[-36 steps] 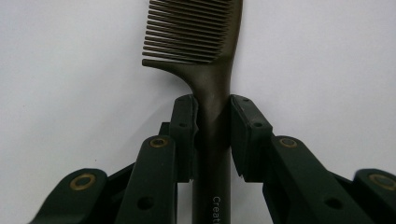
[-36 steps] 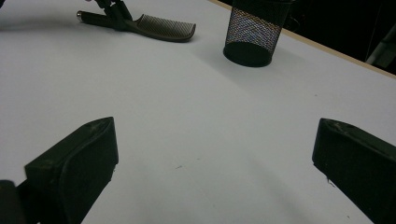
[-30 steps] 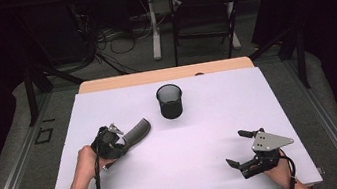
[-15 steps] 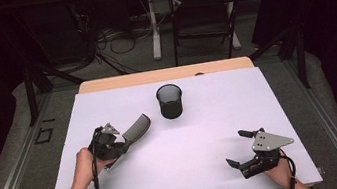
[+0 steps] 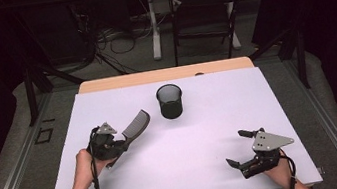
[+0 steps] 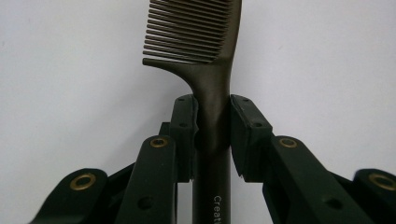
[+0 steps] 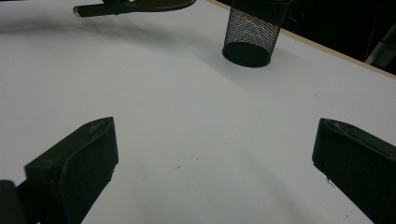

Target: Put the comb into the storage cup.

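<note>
On the left half of the white worktop [image 5: 201, 160], the left gripper [image 5: 122, 145] has its fingers [image 6: 184, 126] closed tight on the handle of a dark comb [image 5: 136, 127]. In the left gripper view the two pads press the handle from either side, just below where it curves into the toothed head, and the teeth point away to the left of that view. From the high view the comb slants up and to the right from the gripper, its head toward a black mesh cup [image 5: 170, 101] but clear of it; whether the comb touches the worktop cannot be told. The cup stands upright near the far middle of the worktop. At the near right corner, the right gripper [image 5: 235, 149] rests in the person's hand with its fingers [image 7: 77, 163] spread wide apart and nothing between them, well apart from the comb and the cup.
</note>
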Action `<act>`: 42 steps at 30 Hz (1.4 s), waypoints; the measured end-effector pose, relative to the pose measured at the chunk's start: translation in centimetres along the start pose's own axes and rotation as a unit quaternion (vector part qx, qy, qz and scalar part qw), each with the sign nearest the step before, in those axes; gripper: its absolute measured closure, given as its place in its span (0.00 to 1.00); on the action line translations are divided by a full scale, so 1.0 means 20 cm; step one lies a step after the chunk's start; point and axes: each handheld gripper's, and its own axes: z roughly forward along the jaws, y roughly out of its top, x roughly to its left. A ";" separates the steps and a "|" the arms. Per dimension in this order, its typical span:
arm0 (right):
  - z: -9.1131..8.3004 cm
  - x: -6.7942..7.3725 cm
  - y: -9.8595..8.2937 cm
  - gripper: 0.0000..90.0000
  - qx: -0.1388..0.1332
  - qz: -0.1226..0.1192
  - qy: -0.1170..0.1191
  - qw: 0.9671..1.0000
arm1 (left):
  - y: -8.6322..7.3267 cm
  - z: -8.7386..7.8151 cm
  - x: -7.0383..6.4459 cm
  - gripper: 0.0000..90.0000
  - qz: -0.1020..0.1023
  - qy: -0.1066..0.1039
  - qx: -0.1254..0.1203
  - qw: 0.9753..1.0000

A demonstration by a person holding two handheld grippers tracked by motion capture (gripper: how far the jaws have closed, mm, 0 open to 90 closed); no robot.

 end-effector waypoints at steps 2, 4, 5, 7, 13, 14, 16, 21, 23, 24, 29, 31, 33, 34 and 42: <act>0.00 0.00 0.00 0.00 0.000 0.000 -0.001 1.000 | 0.00 0.00 0.00 0.80 -0.003 0.000 -0.006 1.000; 0.00 0.00 0.00 0.00 -0.001 0.000 -0.001 1.000 | 0.00 -0.01 0.00 0.80 -0.003 0.000 -0.012 1.000; -0.01 0.00 0.00 0.00 -0.001 0.001 -0.002 1.000 | 0.00 -0.01 0.00 0.80 -0.006 -0.001 -0.017 1.000; 0.00 0.00 0.00 0.00 -0.001 0.003 -0.002 1.000 | 0.00 -0.02 0.00 0.80 -0.007 -0.001 -0.024 1.000; -0.01 0.00 0.00 0.00 0.000 0.000 -0.003 1.000 | -0.01 -0.03 -0.01 0.80 -0.009 0.001 -0.042 0.999; -0.01 0.00 0.00 0.00 -0.001 0.000 -0.004 1.000 | -0.01 -0.03 -0.01 0.80 -0.009 0.001 -0.044 0.999; 0.00 0.00 0.00 0.00 0.000 0.000 -0.004 1.000 | -0.01 -0.03 -0.02 0.80 -0.011 0.001 -0.048 0.999; -0.01 0.00 0.00 0.00 -0.001 0.000 -0.003 1.000 | -0.01 -0.03 -0.01 0.80 -0.016 0.001 -0.059 0.998; -0.01 0.00 0.00 0.00 0.000 0.001 -0.003 1.000 | -0.01 -0.03 -0.01 0.80 -0.020 0.000 -0.065 0.998; 0.00 0.00 0.00 0.00 -0.001 0.002 -0.004 1.000 | -0.01 -0.03 -0.01 0.80 -0.020 0.000 -0.067 0.998; 0.00 0.00 0.00 0.00 0.000 0.000 -0.003 1.000 | -0.01 -0.04 -0.01 0.80 -0.022 -0.001 -0.077 0.997; 0.00 0.00 0.00 0.00 0.001 0.002 -0.002 1.000 | -0.01 -0.04 -0.01 0.80 -0.023 -0.001 -0.080 0.996; 0.00 0.00 0.00 0.00 -0.001 0.002 -0.003 1.000 | -0.01 -0.04 -0.01 0.80 -0.025 -0.001 -0.085 0.996; 0.00 0.00 0.00 0.00 0.000 0.001 -0.003 1.000 | -0.01 -0.04 -0.01 0.80 -0.025 0.000 -0.087 0.996; 0.00 0.00 0.00 0.00 0.002 0.001 -0.002 1.000 | -0.01 -0.05 -0.01 0.80 -0.024 0.005 -0.104 0.994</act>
